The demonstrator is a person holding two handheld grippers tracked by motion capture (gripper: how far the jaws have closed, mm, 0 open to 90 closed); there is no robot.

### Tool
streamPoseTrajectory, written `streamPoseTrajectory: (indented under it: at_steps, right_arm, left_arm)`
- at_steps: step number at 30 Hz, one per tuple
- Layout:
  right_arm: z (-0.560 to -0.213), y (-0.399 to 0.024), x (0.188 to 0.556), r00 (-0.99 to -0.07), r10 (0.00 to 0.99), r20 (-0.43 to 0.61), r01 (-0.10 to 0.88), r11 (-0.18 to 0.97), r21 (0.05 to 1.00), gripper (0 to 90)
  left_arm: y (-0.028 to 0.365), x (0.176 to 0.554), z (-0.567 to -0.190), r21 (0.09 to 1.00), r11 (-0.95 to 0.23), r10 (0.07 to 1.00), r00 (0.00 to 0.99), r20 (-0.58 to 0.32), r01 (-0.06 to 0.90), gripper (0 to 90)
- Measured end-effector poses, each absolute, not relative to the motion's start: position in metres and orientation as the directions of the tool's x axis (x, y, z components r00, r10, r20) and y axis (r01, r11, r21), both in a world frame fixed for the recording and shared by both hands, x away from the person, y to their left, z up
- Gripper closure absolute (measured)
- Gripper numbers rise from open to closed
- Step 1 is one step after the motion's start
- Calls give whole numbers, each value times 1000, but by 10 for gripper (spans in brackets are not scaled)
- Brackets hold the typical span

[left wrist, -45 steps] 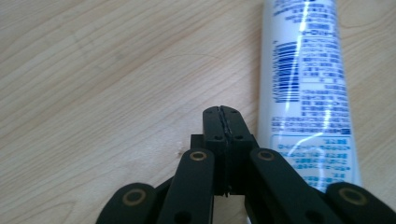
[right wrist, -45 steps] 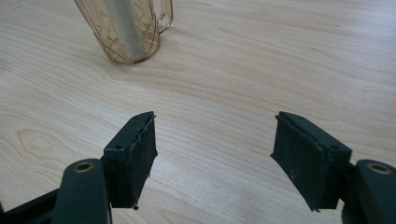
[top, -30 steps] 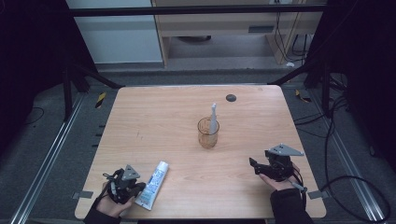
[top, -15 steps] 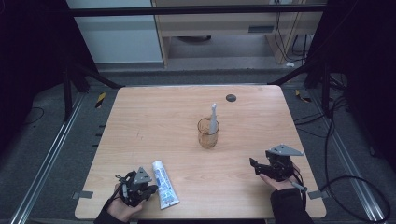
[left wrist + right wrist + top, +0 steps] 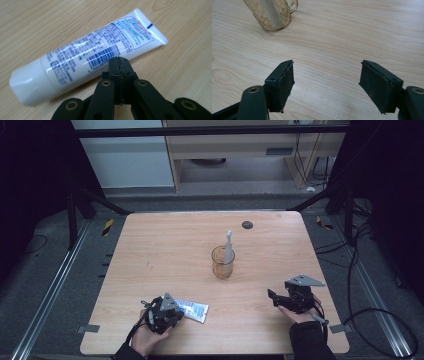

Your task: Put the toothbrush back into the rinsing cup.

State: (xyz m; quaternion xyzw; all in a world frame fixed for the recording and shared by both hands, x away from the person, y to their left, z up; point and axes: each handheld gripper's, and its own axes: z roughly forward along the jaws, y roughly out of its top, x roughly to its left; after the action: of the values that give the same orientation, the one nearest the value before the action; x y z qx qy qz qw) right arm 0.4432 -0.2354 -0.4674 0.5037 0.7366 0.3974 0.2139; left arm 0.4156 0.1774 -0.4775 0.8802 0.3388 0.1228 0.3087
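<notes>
nudging the tube point(image 5: 85, 56) lying flat at the table's point(image 5: 150, 250) near-left edge with left gripper point(image 5: 119, 65) pinched shut and empty, needing jaws parted to straddle its body, right gripper point(image 5: 327, 82) idling wide open near cup point(image 5: 272, 15).

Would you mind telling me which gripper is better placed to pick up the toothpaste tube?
Left. The left gripper sits right beside the toothpaste tube, jaws shut, so it must open first. The right gripper is open but far off across the table, pointing toward the cup.
</notes>
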Motion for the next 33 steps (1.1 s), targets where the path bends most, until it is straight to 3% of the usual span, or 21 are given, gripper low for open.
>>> streamPoseTrajectory:
  at_steps: [7, 15, 21, 33]
  right_arm:
    - [-469, -236, 444, -402, 912, 82, 571, 180, 801, 273]
    - [-470, -236, 445, -402, 912, 77, 573, 186, 798, 274]
    - [-472, -236, 446, -404, 912, 79, 580, 189, 792, 276]
    - [-474, -236, 446, -410, 909, 74, 585, 200, 786, 277]
  left_arm:
    - [170, 425, -467, 654, -573, 664, 747, 18, 494, 894]
    - [196, 463, -447, 688, -538, 715, 696, 67, 486, 894]
    - [210, 483, -464, 619, -590, 701, 709, 76, 518, 895]
    - [211, 474, -468, 572, -631, 689, 718, 103, 524, 895]
